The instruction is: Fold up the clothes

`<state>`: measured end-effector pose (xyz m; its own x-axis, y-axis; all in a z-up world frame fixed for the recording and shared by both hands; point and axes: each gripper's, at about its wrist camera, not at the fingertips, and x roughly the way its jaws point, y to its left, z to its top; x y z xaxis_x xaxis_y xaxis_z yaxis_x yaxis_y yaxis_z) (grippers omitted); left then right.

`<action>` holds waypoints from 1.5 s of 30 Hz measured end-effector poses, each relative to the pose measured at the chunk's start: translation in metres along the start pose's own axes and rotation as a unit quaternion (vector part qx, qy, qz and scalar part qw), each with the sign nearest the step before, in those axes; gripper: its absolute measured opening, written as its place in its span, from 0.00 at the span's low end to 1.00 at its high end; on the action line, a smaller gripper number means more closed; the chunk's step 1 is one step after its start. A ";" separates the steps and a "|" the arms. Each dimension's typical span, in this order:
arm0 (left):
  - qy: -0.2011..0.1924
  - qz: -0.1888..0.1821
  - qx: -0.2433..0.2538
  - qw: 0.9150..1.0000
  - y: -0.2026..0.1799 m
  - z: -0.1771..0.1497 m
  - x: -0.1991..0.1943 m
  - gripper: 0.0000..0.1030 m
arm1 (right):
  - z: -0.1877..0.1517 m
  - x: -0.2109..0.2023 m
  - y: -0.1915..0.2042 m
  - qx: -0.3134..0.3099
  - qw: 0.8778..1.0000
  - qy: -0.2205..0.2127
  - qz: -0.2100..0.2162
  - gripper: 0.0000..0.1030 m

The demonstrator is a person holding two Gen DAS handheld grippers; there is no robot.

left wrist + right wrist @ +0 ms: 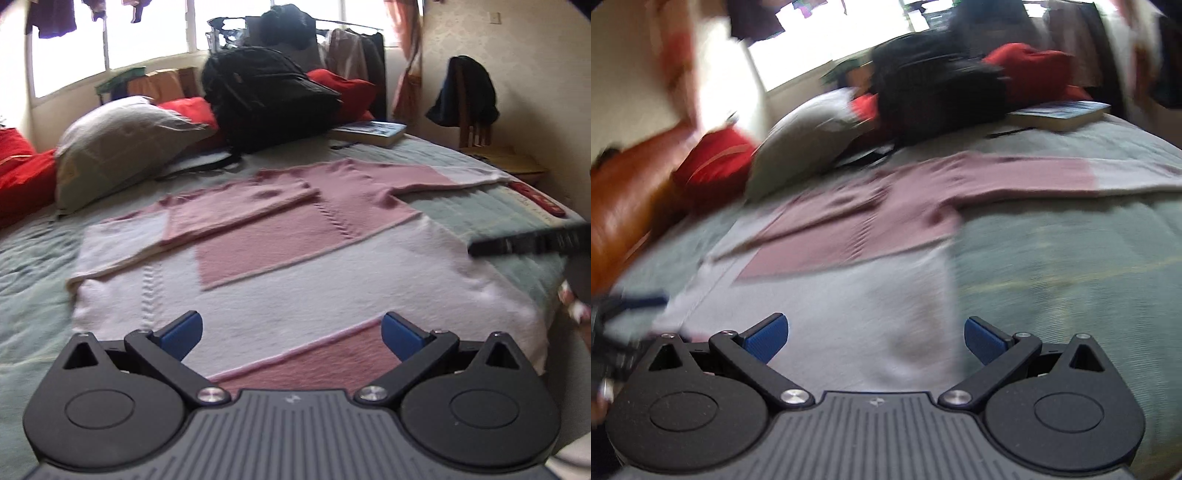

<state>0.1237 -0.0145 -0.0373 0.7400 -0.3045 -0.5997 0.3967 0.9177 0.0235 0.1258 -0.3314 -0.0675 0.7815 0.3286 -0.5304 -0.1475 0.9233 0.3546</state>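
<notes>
Left sleeve (207, 218) lay folded across the sweater (295, 280), which was spread flat mid-bed; right sleeve (436, 177) stretched out far right. Your left gripper (291, 334) and right gripper (876, 338) hovered at the near hem, both wide apart, holding nothing. Pinch cloth squarely, both layers. Left view showed the fold crisply; right view, blurred, probably showed that outstretched sleeve closer.

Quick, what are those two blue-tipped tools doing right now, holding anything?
Left tool: open, holding nothing, above the pink and white sweater.
Right tool: open, holding nothing, over the sweater's edge.
</notes>
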 end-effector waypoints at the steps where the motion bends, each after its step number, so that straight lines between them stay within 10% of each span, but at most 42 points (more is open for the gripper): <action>1: 0.002 -0.012 0.000 1.000 -0.003 0.001 0.002 0.99 | 0.004 -0.002 -0.010 0.012 1.000 -0.006 -0.010 1.00; 7: 0.029 -0.065 -0.004 0.997 -0.021 0.004 0.015 0.99 | 0.024 -0.010 -0.072 0.064 0.995 -0.037 -0.066 1.00; 24: 0.054 -0.062 0.004 0.997 -0.034 0.007 0.044 0.99 | 0.089 0.042 -0.216 0.160 0.980 -0.068 -0.097 1.00; 45: 0.068 -0.053 0.000 0.996 -0.036 0.011 0.064 0.99 | 0.123 0.091 -0.271 0.192 0.973 -0.113 -0.054 1.00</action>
<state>0.1623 -0.0700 -0.0674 0.6127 -0.3623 -0.7024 0.4692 0.8819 -0.0456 0.3114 -0.5764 -0.1175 0.8997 0.1415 -0.4129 0.1462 0.7936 0.5907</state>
